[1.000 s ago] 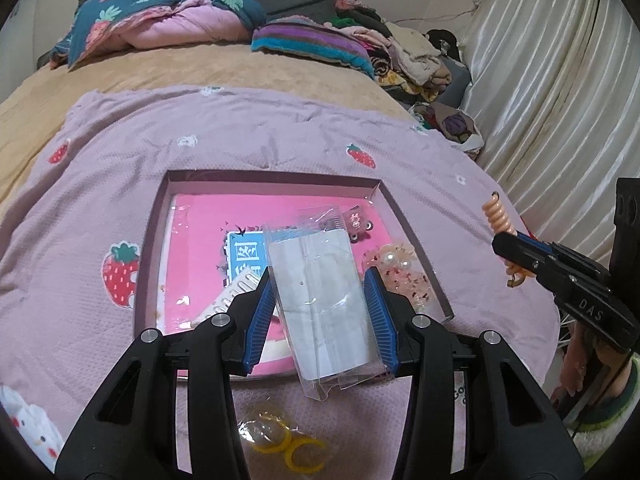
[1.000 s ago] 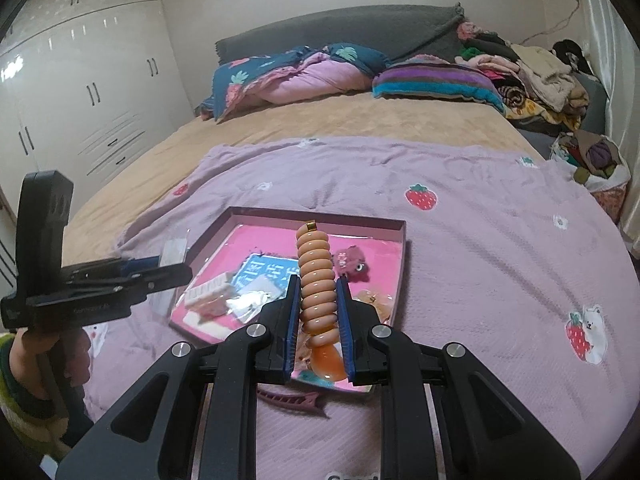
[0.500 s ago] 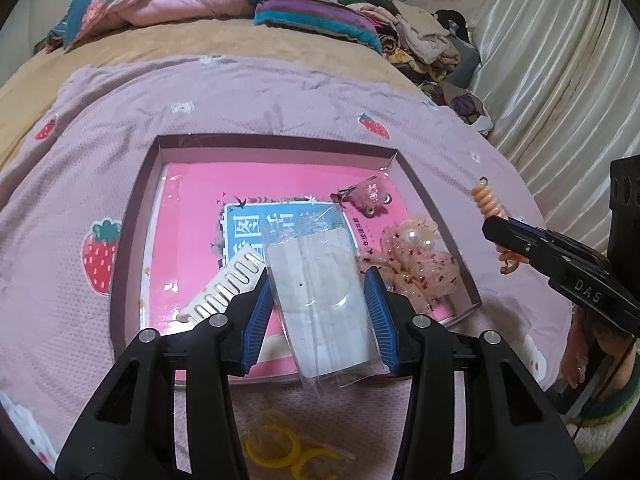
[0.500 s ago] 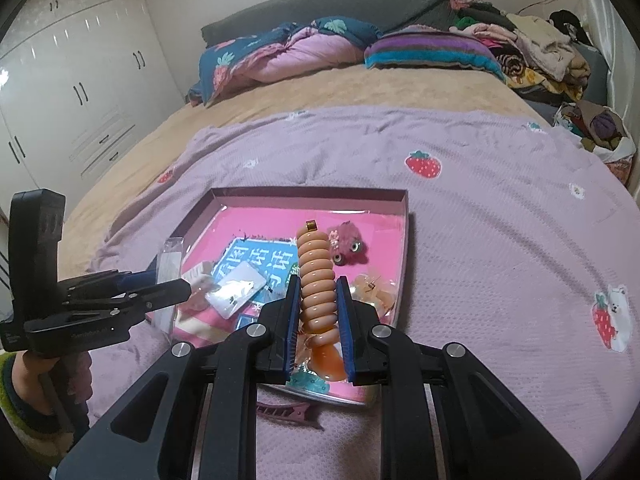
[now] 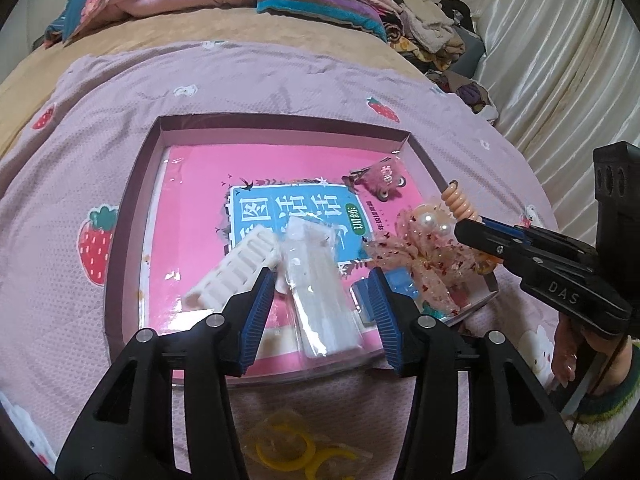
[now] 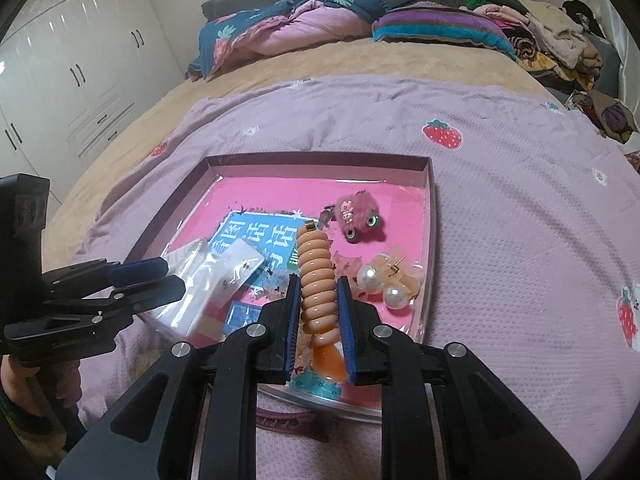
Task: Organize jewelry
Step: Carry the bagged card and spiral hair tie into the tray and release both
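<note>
A shallow pink-lined tray lies on the purple blanket; it also shows in the right wrist view. My left gripper is open over its near edge, with a clear packet holding a white card lying loose between the fingers, blurred. My right gripper is shut on an orange spiral hair tie, held above the tray's near right corner; it also shows in the left wrist view. In the tray are a white comb-like clip, a furry pink clip and a pearl scrunchie.
Yellow rings in a clear bag lie on the blanket in front of the tray. A dark pink hair claw lies by the tray's near edge. Pillows and piled clothes are at the far side of the bed; curtains hang on the right.
Both grippers moved forward over the tray. My left gripper opened and the clear packet dropped from its grip into the tray. The right gripper still holds the spiral hair tie.
</note>
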`<state>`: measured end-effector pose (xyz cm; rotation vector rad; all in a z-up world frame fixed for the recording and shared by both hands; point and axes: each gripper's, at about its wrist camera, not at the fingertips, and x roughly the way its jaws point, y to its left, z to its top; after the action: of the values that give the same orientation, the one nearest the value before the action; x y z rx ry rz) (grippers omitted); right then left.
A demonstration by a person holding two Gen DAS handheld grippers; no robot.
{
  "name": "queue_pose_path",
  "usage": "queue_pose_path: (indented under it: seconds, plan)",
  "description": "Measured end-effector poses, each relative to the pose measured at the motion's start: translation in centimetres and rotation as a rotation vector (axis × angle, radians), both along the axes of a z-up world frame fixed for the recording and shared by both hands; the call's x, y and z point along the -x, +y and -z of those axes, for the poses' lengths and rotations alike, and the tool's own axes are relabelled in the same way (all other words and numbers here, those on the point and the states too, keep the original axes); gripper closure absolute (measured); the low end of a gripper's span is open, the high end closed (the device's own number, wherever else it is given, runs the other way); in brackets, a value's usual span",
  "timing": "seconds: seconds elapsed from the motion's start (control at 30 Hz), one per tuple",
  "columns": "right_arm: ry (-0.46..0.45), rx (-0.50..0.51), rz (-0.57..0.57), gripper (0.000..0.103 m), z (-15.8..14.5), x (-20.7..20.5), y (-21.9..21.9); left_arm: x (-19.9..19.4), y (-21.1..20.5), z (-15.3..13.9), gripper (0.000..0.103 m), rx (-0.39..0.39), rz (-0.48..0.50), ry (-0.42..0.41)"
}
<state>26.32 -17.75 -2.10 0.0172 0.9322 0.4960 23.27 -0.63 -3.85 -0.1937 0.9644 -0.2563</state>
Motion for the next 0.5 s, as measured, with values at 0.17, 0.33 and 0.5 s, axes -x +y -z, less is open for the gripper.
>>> queue_pose_path:
  seconds: [0.17,0.33,0.5]
  plan:
    - [0.008,-0.007,0.006,0.069,0.2,0.0,-0.1,0.1,0.3,0.2,0.063,0.001,-0.004,0.004]
    - [-0.005,-0.035,0.033,0.057,-0.7,0.5,-1.0,0.5,0.6,0.1,0.062,0.005,-0.011,0.002]
    - [-0.02,-0.071,0.075,0.047,-1.9,1.2,-2.5,1.1,0.6,-0.4,0.057,0.011,-0.014,-0.008]
